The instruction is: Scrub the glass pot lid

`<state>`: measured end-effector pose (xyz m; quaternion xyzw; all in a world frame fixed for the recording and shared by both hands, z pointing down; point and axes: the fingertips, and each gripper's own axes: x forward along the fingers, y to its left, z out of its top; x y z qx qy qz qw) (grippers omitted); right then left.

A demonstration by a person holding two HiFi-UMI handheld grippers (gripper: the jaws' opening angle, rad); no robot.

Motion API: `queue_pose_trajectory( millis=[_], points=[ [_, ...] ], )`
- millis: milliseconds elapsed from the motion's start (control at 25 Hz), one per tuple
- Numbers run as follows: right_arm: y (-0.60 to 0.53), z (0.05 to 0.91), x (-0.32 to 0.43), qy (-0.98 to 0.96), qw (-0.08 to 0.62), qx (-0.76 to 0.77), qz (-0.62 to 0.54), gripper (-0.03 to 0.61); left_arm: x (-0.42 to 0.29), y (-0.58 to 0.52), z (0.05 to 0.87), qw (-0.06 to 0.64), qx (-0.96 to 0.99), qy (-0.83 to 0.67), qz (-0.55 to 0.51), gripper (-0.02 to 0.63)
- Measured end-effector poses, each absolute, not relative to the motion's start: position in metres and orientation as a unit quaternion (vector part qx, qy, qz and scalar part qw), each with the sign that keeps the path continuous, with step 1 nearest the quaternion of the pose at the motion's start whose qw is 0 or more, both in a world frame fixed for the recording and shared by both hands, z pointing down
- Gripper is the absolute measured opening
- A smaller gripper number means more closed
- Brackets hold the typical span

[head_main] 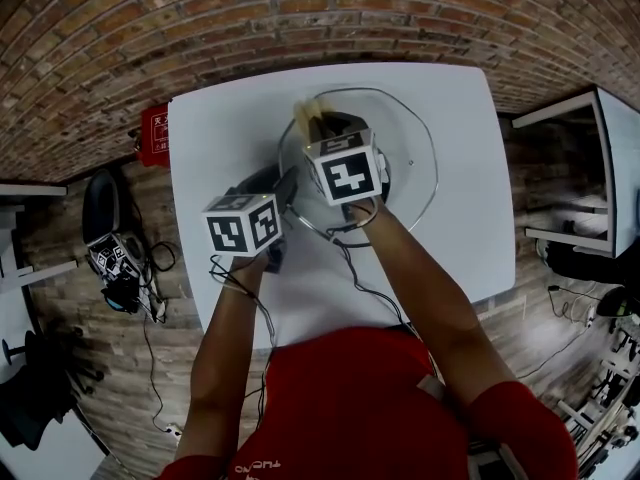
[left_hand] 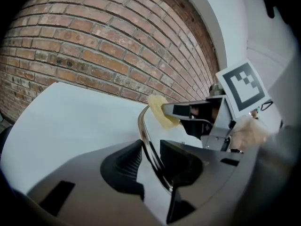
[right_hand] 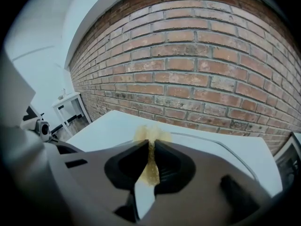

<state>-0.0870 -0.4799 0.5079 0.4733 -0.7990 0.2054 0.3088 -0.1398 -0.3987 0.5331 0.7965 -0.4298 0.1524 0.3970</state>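
Right gripper view: the right gripper (right_hand: 149,147) has its jaws nearly together, pinching a yellow sponge (right_hand: 151,169) flat between the pads, with the frayed top standing above the tips. Left gripper view: the left gripper (left_hand: 151,158) is clamped partly open on the metal rim of the glass pot lid (left_hand: 143,126), which rises tilted from the jaws, the sponge at its upper edge. Head view: the lid is over the far middle of the white table (head_main: 215,148), before a brick wall (head_main: 200,18). Each gripper bears black-and-white square markers. A red box (head_main: 154,134) on the floor at left carries white print, too small to read.
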Motion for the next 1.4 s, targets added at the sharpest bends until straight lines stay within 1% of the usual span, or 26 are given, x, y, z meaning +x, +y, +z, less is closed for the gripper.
queue_pose_trajectory(
  millis=[240,480,680,800,960,1120,1240,1400],
  points=[
    [-0.487,0.517,-0.052,-0.778,0.335,0.496,0.19,0.052,-0.14,-0.399,0.534,0.397,0.796,-0.431,0.153,0.127],
    [-0.487,0.521,0.017,-0.733,0.368,0.543,0.18,0.052,-0.141,-0.398,0.534,0.398,0.795,-0.432,0.156,0.127],
    [-0.481,0.52,0.059,-0.708,0.366,0.572,0.194,0.052,-0.141,-0.399,0.534,0.398,0.793,-0.434,0.155,0.127],
    [-0.469,0.51,0.045,-0.72,0.351,0.564,0.201,0.052,-0.141,-0.397,0.534,0.399,0.793,-0.433,0.156,0.126],
    [-0.441,0.499,-0.033,-0.777,0.318,0.499,0.215,0.052,-0.14,-0.398,0.534,0.399,0.792,-0.435,0.156,0.126],
    [-0.415,0.506,-0.088,-0.803,0.329,0.446,0.219,0.052,-0.139,-0.398,0.533,0.4,0.791,-0.437,0.154,0.124],
    [-0.407,0.522,-0.095,-0.8,0.35,0.436,0.219,0.052,-0.139,-0.398,0.534,0.4,0.79,-0.438,0.155,0.124],
    [-0.413,0.529,-0.072,-0.785,0.371,0.451,0.207,0.052,-0.14,-0.398,0.534,0.4,0.79,-0.438,0.156,0.124]
  ],
)
